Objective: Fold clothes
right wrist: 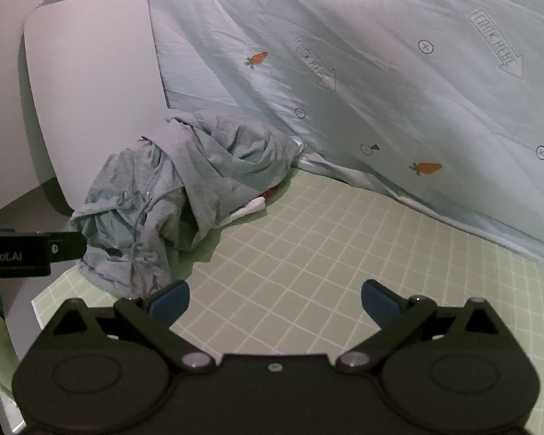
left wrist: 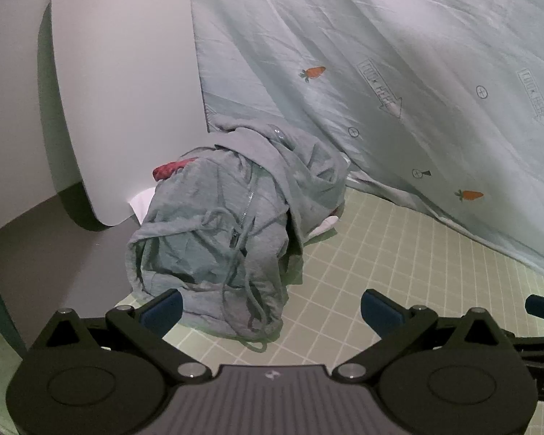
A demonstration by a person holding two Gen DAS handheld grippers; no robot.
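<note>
A crumpled grey zip hoodie (left wrist: pixel 214 232) with drawcords lies heaped on the gridded green mat (left wrist: pixel 399 272), just ahead of the left gripper (left wrist: pixel 272 311), whose jaws stand wide apart and empty. The right gripper (right wrist: pixel 273 302) likewise gapes over bare mat, the heap off to its left; red and white cloth, perhaps other garments, peeks from beneath.

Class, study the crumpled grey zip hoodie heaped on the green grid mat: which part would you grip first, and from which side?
Probably the hoodie's near hem, approached from the open mat side. That edge lies low and loose toward the left gripper; the chair back blocks the far side.
</note>
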